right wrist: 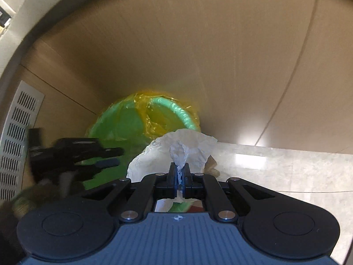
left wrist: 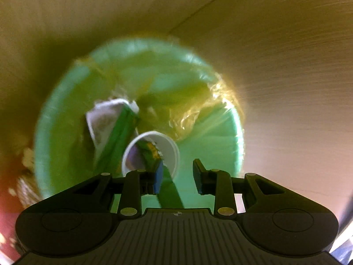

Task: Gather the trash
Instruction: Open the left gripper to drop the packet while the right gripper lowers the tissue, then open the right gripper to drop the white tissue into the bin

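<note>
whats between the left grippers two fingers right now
In the left wrist view the left gripper stands open over the green bin. Between its fingers shows only bare bin lining; the white cup lies just beyond its left finger.

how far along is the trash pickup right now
Done: a white cup and a green-and-white carton lie in the green bin; the left gripper is open above them. In hand: the right gripper pinches crumpled paper. Left: binning it.

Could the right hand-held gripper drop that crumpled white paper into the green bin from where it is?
Probably yes. The right hand-held gripper is shut on the crumpled paper, and the green bin sits open just beyond. The left hand-held gripper hovers over the bin's near side, so some care is needed.
</note>
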The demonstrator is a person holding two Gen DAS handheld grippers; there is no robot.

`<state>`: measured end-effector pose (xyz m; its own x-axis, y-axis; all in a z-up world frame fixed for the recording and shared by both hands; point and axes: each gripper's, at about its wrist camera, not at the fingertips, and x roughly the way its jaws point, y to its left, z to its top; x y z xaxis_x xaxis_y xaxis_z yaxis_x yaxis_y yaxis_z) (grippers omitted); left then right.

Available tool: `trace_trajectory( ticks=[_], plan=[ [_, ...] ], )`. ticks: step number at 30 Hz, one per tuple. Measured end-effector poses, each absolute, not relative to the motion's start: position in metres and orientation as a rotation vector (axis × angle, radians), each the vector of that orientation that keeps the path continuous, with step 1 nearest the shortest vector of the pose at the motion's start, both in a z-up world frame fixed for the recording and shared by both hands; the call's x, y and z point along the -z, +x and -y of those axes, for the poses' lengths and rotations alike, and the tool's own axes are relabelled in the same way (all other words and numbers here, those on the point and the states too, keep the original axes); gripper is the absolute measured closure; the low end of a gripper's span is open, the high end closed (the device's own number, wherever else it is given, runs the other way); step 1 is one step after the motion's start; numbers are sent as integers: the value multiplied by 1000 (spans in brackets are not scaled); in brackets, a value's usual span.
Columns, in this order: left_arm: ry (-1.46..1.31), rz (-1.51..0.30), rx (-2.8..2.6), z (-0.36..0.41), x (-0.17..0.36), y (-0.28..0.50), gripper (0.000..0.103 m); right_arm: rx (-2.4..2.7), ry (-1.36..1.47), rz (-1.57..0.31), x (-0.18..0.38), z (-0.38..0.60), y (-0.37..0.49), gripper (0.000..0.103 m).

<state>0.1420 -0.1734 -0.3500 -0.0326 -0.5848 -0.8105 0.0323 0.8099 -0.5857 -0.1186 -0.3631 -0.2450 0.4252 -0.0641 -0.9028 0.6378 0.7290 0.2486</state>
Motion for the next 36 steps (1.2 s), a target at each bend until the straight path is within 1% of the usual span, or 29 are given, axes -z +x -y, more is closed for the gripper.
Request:
trace_trajectory(
  ticks=[4, 8, 11, 14, 19, 23, 27, 29, 31, 36],
  plan=[
    [-409, -1502, 532, 157, 314, 137, 70, 522, 655, -1048, 282, 346, -86, 99],
    [-358, -1467, 563, 149, 291, 132, 70, 572, 703, -1080, 322, 320, -54, 99],
    [-306, -1397, 595, 145, 270, 128, 70, 561, 764, -1070, 335, 304, -48, 99],
    [-262, -1364, 626, 140, 259, 124, 70, 562, 752, -1065, 346, 294, -39, 99],
    [-248, -1390, 637, 131, 272, 109, 70, 502, 867, -1086, 368, 312, -41, 99],
    [-258, -1391, 645, 124, 293, 90, 70, 456, 761, -1132, 366, 335, -41, 99],
    [-334, -1412, 643, 115, 315, 75, 70, 337, 686, -1186, 374, 344, -9, 99],
    [-344, -1407, 630, 107, 324, 71, 70, 278, 662, -1216, 392, 338, 19, 99],
    [-341, -1400, 610, 98, 328, 67, 70, 237, 637, -1263, 423, 328, 50, 99],
    [-338, -1386, 560, 78, 335, 63, 70, 243, 470, -1465, 519, 300, 108, 99]
  ],
)
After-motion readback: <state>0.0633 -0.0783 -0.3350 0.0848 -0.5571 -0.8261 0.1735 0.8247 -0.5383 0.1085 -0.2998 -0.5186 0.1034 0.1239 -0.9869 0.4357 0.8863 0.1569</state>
